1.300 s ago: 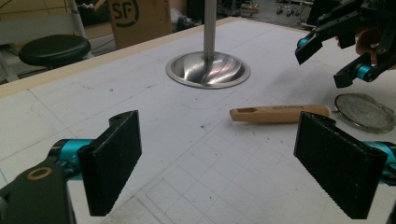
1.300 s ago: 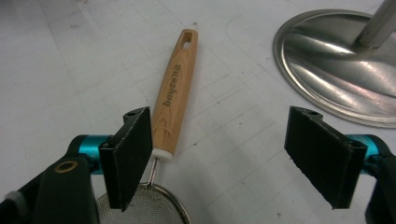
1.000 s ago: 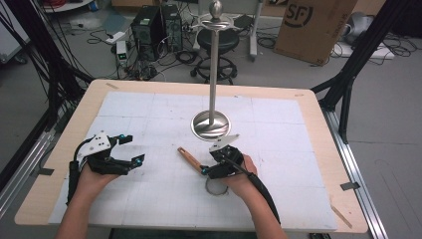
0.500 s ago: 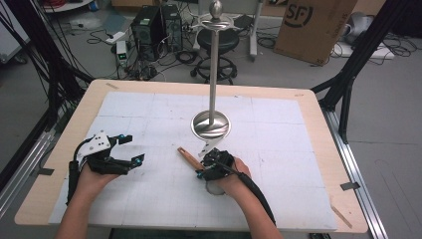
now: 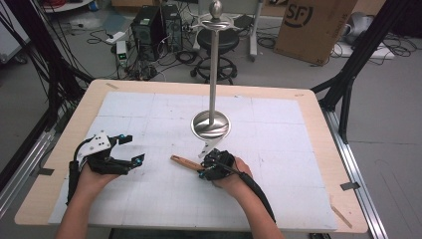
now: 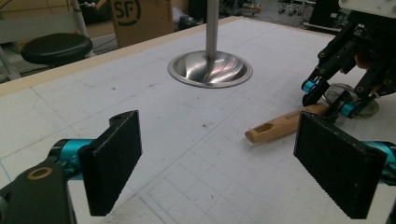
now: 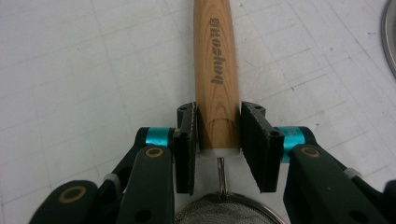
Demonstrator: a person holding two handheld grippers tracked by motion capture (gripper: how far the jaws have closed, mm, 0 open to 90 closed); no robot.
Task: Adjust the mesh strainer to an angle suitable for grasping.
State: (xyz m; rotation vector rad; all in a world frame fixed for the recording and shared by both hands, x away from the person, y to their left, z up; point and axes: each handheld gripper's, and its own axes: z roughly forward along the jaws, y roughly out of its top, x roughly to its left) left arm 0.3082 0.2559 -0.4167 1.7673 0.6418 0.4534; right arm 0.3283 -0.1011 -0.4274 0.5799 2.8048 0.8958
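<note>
A: Where is the strainer found?

B: The wooden-handled strainer (image 7: 216, 70) is seen lying flat on the white surface (image 5: 298, 149), just in front of the round base of the metal stand (image 5: 211, 124). Its mesh bowl is glimpsed beneath the right gripper (image 7: 218, 140).

A: How is that gripper set?

B: Its jaws have just been closing, and the pads are now pressed against both sides of the wooden handle, near the end where the wire begins.

A: And the other one?

B: The left gripper (image 5: 127, 149) is held well to the left of the stand, its jaws spread wide apart with nothing between them.
</note>
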